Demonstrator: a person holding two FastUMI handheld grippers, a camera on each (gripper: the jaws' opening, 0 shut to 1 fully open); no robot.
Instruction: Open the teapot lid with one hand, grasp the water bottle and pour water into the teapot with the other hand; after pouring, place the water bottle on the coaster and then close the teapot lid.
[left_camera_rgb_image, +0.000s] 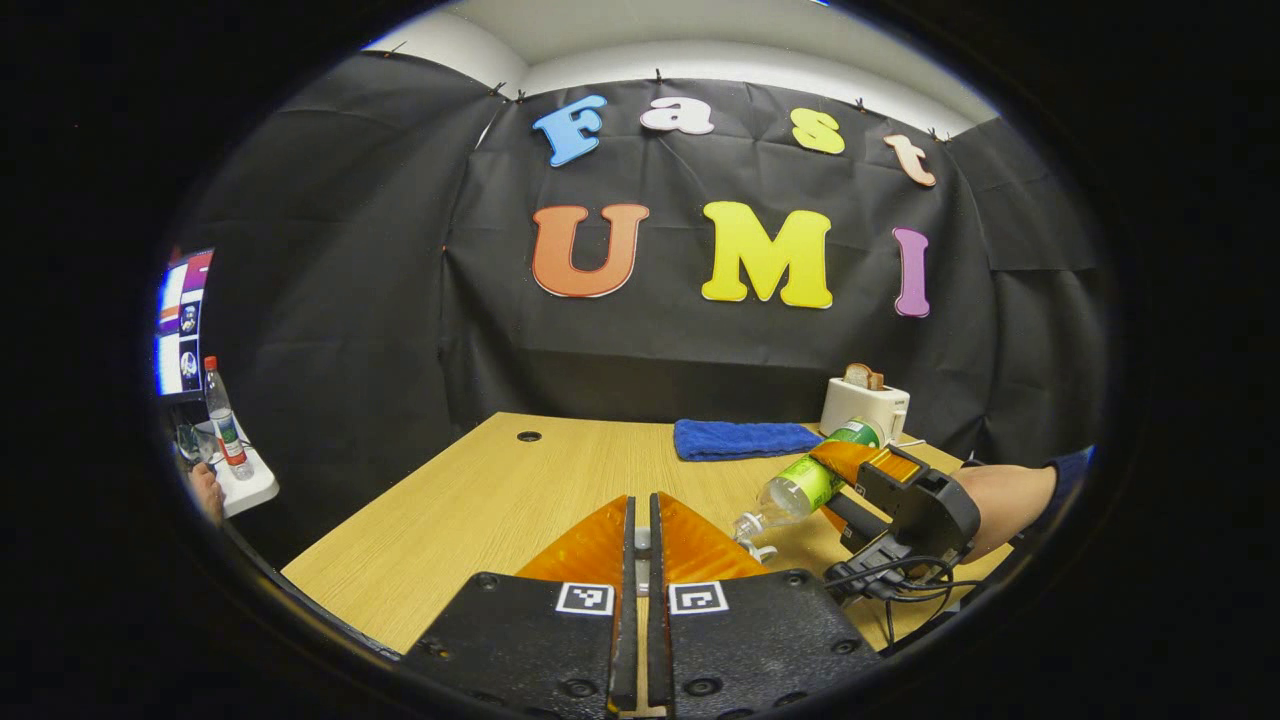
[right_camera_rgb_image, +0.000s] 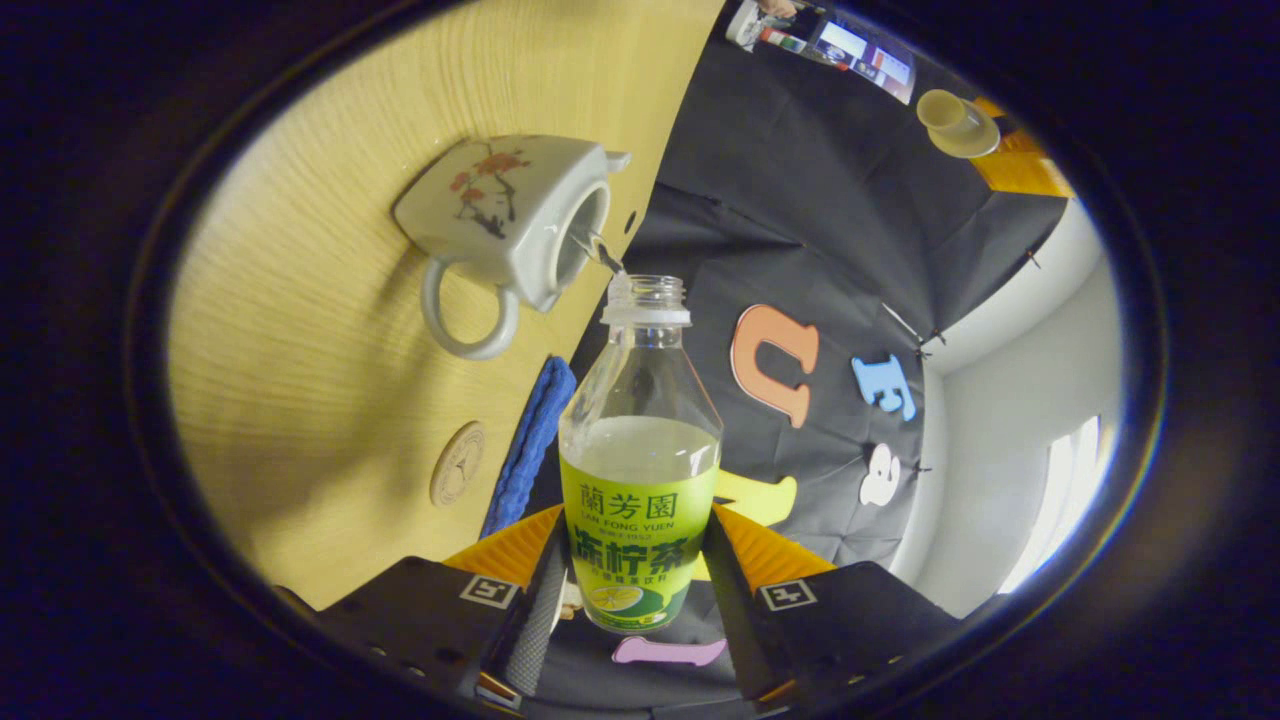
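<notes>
Wooden table (left_camera_rgb_image: 470, 500), pale grain, one round cable hole near its far edge.

Water bottle (right_camera_rgb_image: 640, 480): clear plastic, green label, cap off, partly filled. Held by the right gripper (right_camera_rgb_image: 640, 590), whose two fingers press on either side of the labelled body. Tipped with its open neck toward the teapot; a thin stream of water runs from the mouth into the pot's opening. In the left gripper view the same bottle (left_camera_rgb_image: 805, 482) slants neck-down above the table, with the right gripper (left_camera_rgb_image: 880, 480) and a forearm in a dark sleeve (left_camera_rgb_image: 1010, 495) behind it.

Teapot (right_camera_rgb_image: 510, 215): white, squarish, painted with a red-flowered branch, ring handle, lid off. Stands on the table.

Coaster (right_camera_rgb_image: 458, 463): round, wooden, flat on the table, nothing on it, just beside the cloth.

Blue cloth (left_camera_rgb_image: 745, 438): folded, toward the table's far edge.

Toaster (left_camera_rgb_image: 865, 405): white, a bread slice in its slot, at the far right corner.

Left gripper (left_camera_rgb_image: 641, 545): fingers nearly together, a narrow slot between them; whether they hold something small there cannot be told.
</notes>
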